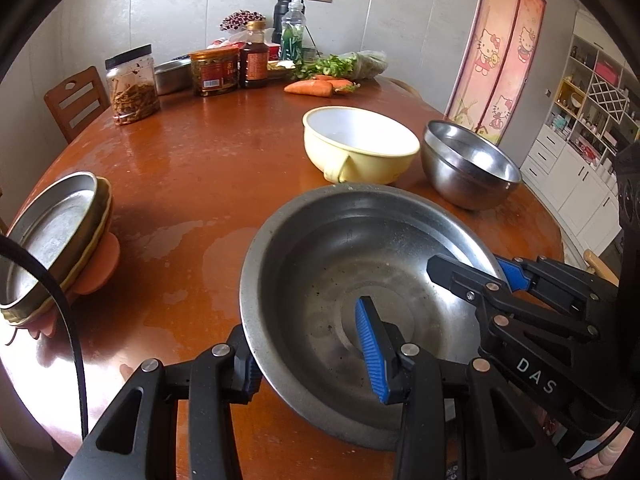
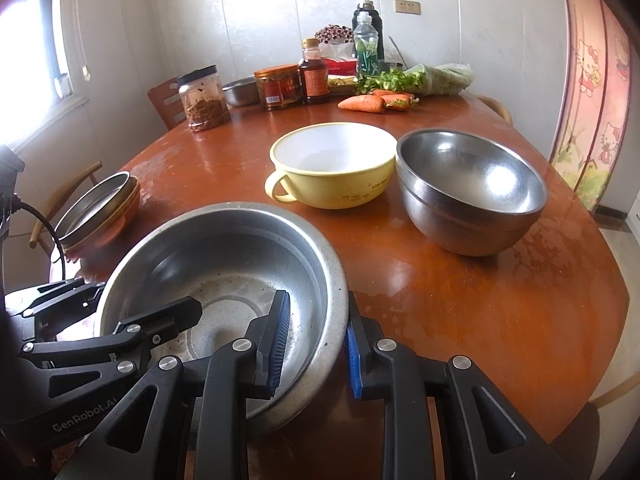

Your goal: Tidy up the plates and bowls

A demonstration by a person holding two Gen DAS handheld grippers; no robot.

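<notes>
A large steel basin [image 1: 340, 264] [image 2: 224, 256] sits at the near edge of the round wooden table [image 1: 208, 168] [image 2: 480, 320]. My left gripper [image 1: 312, 356] straddles its near-left rim, one finger inside, one outside. My right gripper [image 2: 316, 340] straddles its right rim the same way and shows in the left wrist view [image 1: 472, 276]. Whether the jaws pinch the rims is unclear. A yellow handled bowl [image 1: 360, 148] [image 2: 332, 164] and a steel bowl [image 1: 468, 164] [image 2: 468, 192] stand behind. A stack of plates [image 1: 52, 236] [image 2: 100, 208], steel one on top, sits at the left.
Jars [image 1: 132, 84], a sauce bottle [image 1: 254, 56], a water bottle [image 2: 366, 46], carrots [image 1: 316, 86] and greens [image 2: 404, 78] crowd the table's far side. A wooden chair [image 1: 74, 98] stands at far left. White cabinets [image 1: 580, 152] are at the right.
</notes>
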